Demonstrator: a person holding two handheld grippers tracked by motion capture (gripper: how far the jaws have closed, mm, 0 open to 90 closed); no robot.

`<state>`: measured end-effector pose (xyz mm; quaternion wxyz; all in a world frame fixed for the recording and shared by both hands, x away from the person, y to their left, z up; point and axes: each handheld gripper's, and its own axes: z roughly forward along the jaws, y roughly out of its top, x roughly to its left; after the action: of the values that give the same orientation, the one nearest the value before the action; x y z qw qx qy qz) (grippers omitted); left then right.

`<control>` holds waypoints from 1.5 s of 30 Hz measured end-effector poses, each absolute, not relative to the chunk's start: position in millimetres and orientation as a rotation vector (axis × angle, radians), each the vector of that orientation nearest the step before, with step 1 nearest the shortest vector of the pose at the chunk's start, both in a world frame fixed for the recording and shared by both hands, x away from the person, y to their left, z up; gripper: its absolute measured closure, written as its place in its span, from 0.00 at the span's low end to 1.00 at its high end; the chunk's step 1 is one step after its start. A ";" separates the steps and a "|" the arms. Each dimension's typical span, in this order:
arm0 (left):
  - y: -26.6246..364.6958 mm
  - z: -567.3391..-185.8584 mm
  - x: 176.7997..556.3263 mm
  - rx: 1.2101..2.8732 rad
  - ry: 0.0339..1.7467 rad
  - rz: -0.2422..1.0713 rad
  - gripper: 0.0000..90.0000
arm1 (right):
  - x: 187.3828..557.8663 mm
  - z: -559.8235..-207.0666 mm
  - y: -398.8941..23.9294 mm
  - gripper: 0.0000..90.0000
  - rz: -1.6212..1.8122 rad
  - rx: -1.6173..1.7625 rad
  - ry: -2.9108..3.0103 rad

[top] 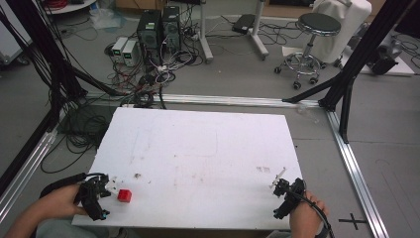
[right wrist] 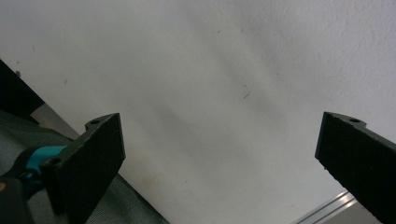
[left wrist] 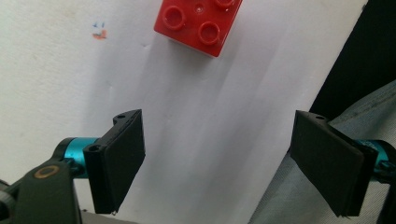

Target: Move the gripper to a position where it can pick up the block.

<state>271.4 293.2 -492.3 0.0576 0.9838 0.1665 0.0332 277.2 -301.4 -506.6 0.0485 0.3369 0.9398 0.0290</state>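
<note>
A small red studded brick (top: pixel 124 196) lies on the white table (top: pixel 208 148) near its front left corner. My left gripper (top: pixel 110 187) sits just left of the brick, open and empty; in the left gripper view the brick (left wrist: pixel 198 23) lies ahead of the spread jaws, apart from them. My right gripper (top: pixel 278 181) rests over the front right corner of the table, open with nothing between its jaws. The right gripper view looks down on the bare white table (right wrist: pixel 210 93) between its wide-set jaws.
The table's front edge runs just under both hands, with a trouser leg (left wrist: pixel 322 186) below it. Black frame posts (top: pixel 346 79) stand at both sides. Computers and tangled cables (top: pixel 153 44) lie on the floor beyond the table, with a stool (top: pixel 309 44) at the back right.
</note>
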 end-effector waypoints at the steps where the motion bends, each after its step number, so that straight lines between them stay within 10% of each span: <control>1: 294.0 -490.6 272.2 2.981 0.493 0.101 0.21 | 277.5 -506.8 -301.3 0.01 0.086 1.029 2.864; 45: 256.1 -485.3 302.8 3.099 -0.028 0.061 0.22 | 279.3 -507.6 -297.3 0.01 0.095 1.013 2.878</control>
<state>302.8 256.1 -485.3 0.0208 0.9996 -0.0091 0.0196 279.3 -297.3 -507.6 0.0445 0.3314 0.9419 0.0311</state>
